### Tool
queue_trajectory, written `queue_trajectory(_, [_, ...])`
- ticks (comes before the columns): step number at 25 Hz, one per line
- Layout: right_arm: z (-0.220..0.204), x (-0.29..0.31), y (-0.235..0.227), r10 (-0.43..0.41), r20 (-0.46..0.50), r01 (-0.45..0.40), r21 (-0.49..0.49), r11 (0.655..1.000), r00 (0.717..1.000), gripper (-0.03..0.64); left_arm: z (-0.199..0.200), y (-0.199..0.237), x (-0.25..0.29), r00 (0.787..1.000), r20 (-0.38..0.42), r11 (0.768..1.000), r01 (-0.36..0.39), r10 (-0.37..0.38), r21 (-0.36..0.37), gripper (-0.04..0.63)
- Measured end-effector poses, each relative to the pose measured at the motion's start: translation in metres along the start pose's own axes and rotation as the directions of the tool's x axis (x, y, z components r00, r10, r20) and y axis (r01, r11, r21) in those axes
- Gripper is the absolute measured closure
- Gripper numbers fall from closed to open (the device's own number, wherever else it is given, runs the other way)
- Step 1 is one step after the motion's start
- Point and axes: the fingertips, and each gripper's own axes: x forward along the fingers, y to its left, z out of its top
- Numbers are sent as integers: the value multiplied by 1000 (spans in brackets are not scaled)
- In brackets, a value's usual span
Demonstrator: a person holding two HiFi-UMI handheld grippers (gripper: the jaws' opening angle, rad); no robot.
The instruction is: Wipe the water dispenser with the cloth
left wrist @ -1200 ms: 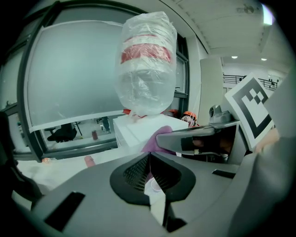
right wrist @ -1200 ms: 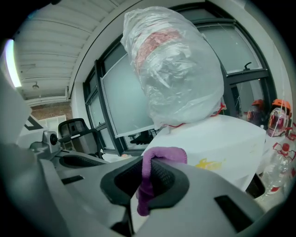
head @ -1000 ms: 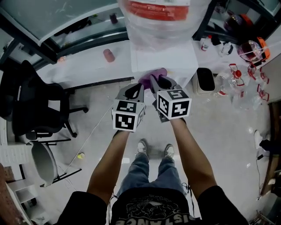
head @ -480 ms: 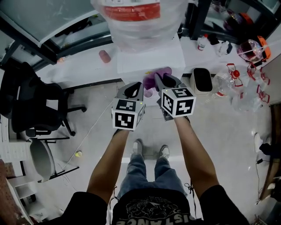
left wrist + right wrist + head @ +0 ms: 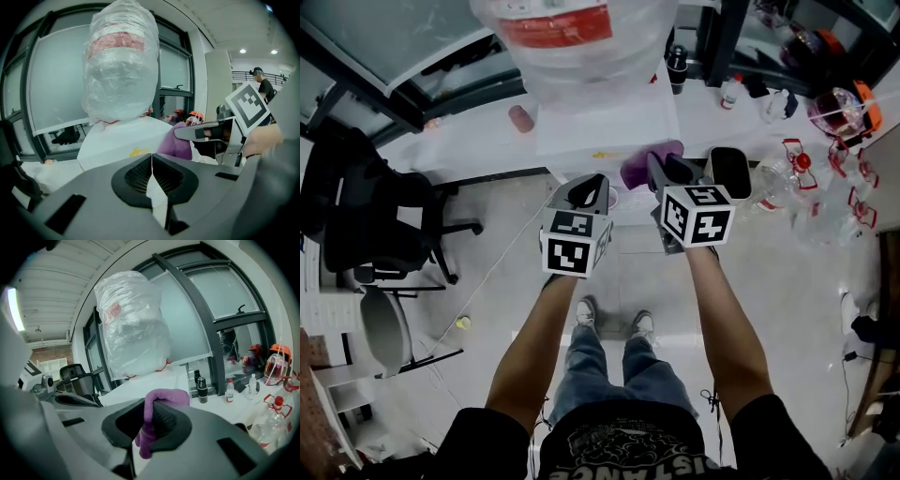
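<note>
Right gripper (image 5: 149, 422): my jaws are clamped on the purple cloth (image 5: 161, 398), which folds over one jaw tip.
Left gripper (image 5: 151, 172): my jaws are pressed together with nothing between them, just left of the right one.
Cloth's place: at the near right edge of the white water dispenser (image 5: 602, 120).
Plastic-wrapped bottle (image 5: 579, 39): upright on the dispenser, beyond both grippers.

Grey floor (image 5: 787, 309) — blk office chair (image 5: 366, 211) left, big windows (image 5: 51, 89) behind, ceiling lights (image 5: 242, 51) on.

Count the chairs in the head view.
2: a black office chair at the far left, and a grey chair just below it in the picture. More may sit out of frame.
</note>
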Motion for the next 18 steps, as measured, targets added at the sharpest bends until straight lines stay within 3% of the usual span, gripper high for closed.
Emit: queue_trajectory(18, [-10,-8,-38,-38,-19,37,-77,996,999,584,-22,-2,-1,1000,-15,1000,-3,3,7,568])
